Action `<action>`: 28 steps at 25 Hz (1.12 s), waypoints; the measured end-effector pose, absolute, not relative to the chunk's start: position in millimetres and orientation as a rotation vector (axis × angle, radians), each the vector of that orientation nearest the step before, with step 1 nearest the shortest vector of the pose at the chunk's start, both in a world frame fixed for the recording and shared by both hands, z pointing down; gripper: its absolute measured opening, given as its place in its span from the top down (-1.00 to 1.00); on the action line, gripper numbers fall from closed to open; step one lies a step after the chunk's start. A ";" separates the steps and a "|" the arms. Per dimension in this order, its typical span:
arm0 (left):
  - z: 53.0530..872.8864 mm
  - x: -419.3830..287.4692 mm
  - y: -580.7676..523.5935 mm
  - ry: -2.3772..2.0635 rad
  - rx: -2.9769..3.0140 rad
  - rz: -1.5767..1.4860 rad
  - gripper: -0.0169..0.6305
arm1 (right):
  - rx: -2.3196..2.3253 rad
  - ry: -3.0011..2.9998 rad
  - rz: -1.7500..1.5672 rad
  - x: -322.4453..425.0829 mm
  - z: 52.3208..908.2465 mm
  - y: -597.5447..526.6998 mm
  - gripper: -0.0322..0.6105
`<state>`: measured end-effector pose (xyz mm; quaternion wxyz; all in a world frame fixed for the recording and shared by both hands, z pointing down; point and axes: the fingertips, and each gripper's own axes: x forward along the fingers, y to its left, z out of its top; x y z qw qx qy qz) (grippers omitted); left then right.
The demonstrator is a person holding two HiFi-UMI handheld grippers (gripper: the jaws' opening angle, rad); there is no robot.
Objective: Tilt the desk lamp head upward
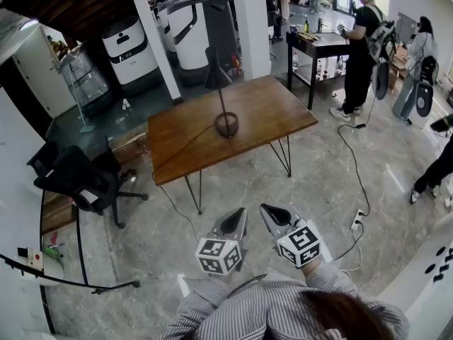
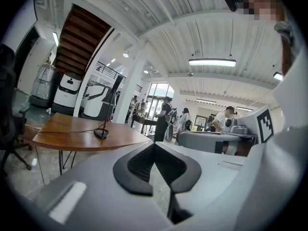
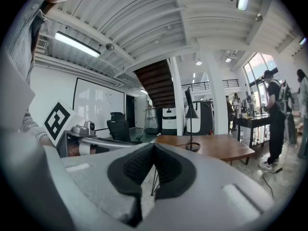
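Observation:
A black desk lamp (image 1: 221,94) stands near the middle of a brown wooden table (image 1: 255,119), on a round base (image 1: 226,125) with its cone head (image 1: 216,69) drooping down. The lamp (image 2: 107,110) also shows far off in the left gripper view, and as a thin lamp (image 3: 190,124) in the right gripper view. My left gripper (image 1: 233,224) and right gripper (image 1: 272,216) hover side by side over the floor, well short of the table's near edge. Both are shut with nothing between the jaws.
A black office chair (image 1: 78,179) stands left of the table. A power strip (image 1: 358,220) and cable lie on the floor at the right. Several people (image 1: 364,48) stand by a dark side table (image 1: 318,44) at the back right. White machines (image 1: 191,30) and a pillar (image 1: 251,20) stand behind.

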<state>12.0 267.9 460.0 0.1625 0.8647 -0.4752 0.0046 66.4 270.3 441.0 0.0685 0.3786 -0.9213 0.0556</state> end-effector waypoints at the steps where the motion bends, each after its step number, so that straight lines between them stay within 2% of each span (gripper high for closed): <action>1: 460.6 11.7 267.8 -1.355 2.470 0.016 0.94 | 1.144 -2.773 0.169 66.4 442.1 269.9 0.89; 17: 474.5 13.8 268.4 -1.380 2.447 0.046 0.94 | 1.112 -2.774 0.197 72.3 454.3 269.8 0.89; 28: 474.0 16.8 218.2 -1.393 2.433 -0.022 0.94 | 1.119 -2.820 0.091 99.8 447.6 225.8 0.89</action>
